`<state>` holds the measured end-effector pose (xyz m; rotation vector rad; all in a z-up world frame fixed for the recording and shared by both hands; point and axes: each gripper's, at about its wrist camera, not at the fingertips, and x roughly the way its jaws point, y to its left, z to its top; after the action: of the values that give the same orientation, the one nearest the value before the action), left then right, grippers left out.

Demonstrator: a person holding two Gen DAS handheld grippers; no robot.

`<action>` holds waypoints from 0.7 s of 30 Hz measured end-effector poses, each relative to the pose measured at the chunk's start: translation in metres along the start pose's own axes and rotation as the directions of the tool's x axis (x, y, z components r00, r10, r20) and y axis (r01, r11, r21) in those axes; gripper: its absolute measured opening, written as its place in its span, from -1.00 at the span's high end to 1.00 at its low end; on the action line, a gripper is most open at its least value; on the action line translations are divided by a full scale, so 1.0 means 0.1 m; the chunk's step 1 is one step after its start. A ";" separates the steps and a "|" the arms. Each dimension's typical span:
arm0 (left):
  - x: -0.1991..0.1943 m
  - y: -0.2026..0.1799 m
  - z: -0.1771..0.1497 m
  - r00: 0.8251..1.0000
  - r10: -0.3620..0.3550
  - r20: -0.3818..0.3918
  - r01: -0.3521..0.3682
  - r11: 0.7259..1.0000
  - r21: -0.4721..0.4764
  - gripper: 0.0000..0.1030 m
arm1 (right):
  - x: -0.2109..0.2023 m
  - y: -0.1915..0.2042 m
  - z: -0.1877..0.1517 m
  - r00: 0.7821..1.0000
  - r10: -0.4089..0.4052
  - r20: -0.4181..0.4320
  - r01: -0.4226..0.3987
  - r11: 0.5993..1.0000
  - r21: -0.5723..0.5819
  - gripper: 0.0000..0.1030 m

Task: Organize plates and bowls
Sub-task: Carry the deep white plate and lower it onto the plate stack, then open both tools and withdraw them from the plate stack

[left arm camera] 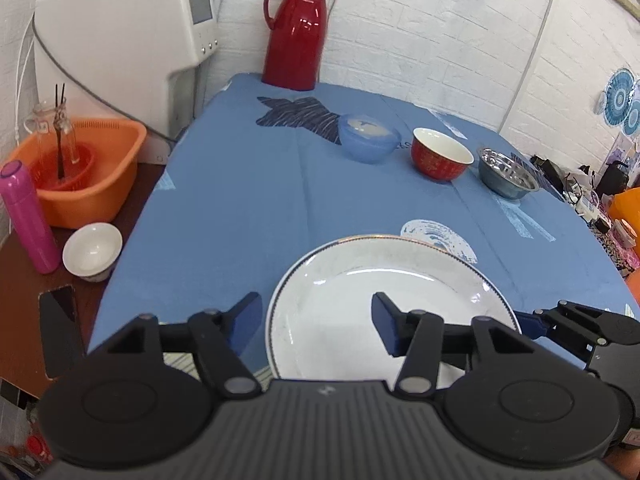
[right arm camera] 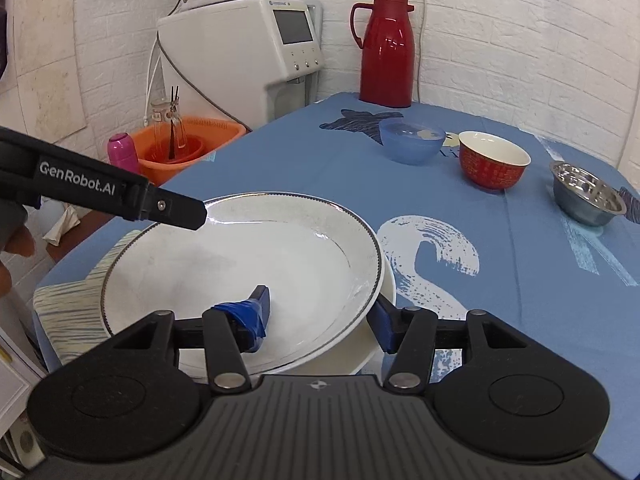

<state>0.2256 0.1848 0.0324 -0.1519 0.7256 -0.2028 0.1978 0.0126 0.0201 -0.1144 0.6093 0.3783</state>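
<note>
Blue bowl (right arm camera: 412, 142), red bowl (right arm camera: 494, 160), steel bowl (right arm camera: 586, 198) line up beyond plate (right arm camera: 240, 276).

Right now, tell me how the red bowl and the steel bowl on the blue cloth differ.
The red bowl is glossy red outside with gold patterning and white inside; the steel bowl is bare shiny metal throughout. The red bowl looks taller, with a narrower foot; the steel bowl looks shallower. The red bowl sits between the blue bowl and the steel bowl, which is at the end of the row. Both stand upright, look empty and rest on the tablecloth, untouched by either gripper.
</note>
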 end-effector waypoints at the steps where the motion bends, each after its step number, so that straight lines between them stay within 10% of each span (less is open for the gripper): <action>1: -0.01 -0.01 0.01 1.000 0.000 0.005 0.000 1.000 0.004 -0.04 | -0.01 -0.01 0.00 1.000 0.003 0.000 -0.003 1.000 0.003 0.24; 21: 0.03 -0.25 0.10 1.000 -0.013 0.001 0.013 1.000 0.027 -0.08 | -0.23 -0.26 0.06 0.996 0.032 0.087 -0.042 0.993 0.115 0.22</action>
<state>0.2314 0.1603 0.0431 -0.1310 0.7206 -0.2247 0.1933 -0.0170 0.0379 0.0247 0.5487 0.3802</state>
